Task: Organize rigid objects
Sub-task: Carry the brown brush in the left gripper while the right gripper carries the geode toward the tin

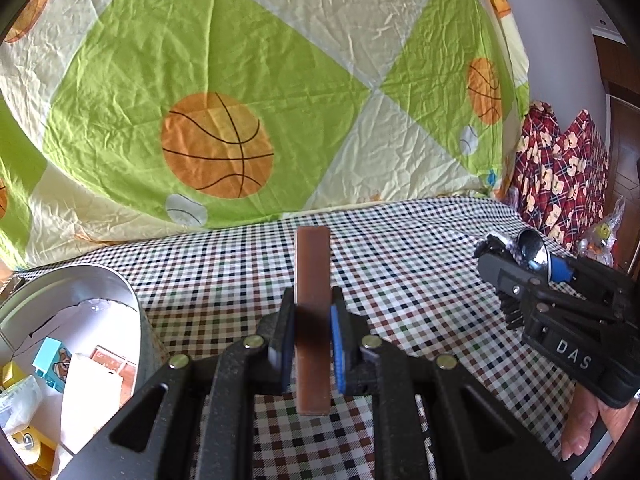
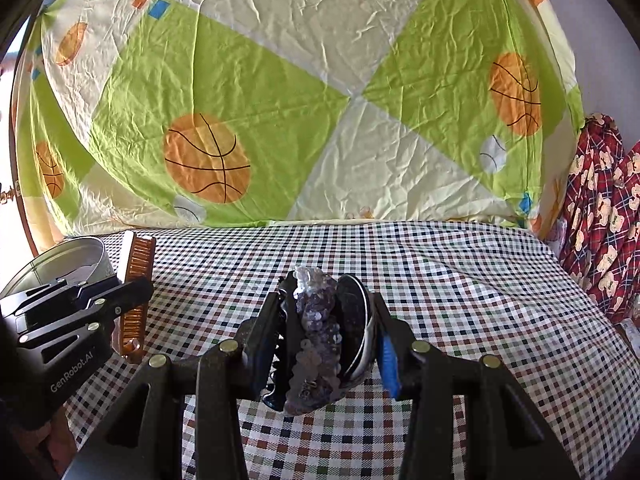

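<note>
While the left gripper (image 1: pixel 312 344) clamps a brown comb (image 1: pixel 313 312) between its blue-padded fingers (image 1: pixel 338 350), the comb stands on edge with its flat spine toward the camera and its far end reaching out over the checked cloth of the desk (image 1: pixel 420 280). From the right wrist view the same comb (image 2: pixel 136 280) shows its row of orange-brown teeth, gripped near the middle and tilted, its lower end close to the cloth. Just to the left of this gripper sits a round metal tin (image 1: pixel 100 292), open at the top; through it show a light blue box with a bear picture (image 1: pixel 54 362) and some white paper pieces.

On the other side, the right gripper (image 2: pixel 332 336) is closed on a bundle: a black claw hair clip with purple sequins (image 2: pixel 316 340) pressed together with a shiny dark spoon (image 2: pixel 354 320). In the left wrist view the spoon bowl (image 1: pixel 534 250) pokes up past that gripper's tips, held above the cloth and well apart from the comb and the tin.

Behind the desk hangs a wrinkled green and cream sheet printed with basketballs (image 1: pixel 240 80), and at far right lies red plaid fabric with bears (image 1: pixel 560 168).
</note>
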`<state>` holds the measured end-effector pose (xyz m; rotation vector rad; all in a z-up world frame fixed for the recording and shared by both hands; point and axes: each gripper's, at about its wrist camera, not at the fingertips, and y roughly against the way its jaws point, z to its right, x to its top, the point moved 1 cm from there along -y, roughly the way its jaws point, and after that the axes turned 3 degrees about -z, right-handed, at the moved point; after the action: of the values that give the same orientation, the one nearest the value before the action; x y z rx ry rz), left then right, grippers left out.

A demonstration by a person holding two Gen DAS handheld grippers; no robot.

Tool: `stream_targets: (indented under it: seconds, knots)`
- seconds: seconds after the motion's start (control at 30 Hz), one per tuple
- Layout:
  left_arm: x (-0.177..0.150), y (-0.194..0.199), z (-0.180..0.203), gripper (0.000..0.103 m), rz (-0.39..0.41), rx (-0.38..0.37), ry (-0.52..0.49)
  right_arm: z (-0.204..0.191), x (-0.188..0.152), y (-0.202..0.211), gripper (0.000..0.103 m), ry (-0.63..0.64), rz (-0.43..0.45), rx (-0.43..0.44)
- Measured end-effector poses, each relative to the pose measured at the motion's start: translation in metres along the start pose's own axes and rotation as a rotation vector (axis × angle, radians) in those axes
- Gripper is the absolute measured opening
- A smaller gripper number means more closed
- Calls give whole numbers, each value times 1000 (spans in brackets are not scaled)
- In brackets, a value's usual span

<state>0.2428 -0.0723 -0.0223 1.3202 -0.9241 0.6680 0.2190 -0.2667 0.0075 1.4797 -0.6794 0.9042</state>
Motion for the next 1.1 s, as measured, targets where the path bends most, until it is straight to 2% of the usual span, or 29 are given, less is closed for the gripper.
stream_targets:
  seconds: [0.67,1.1]
  knots:
    - [-3,15,-5,13,53,40,19,-4,-3,13,46,1,72,-30]
    - [-9,26,-6,13,59,65,22,-8,-5,19,46,14,101,-14]
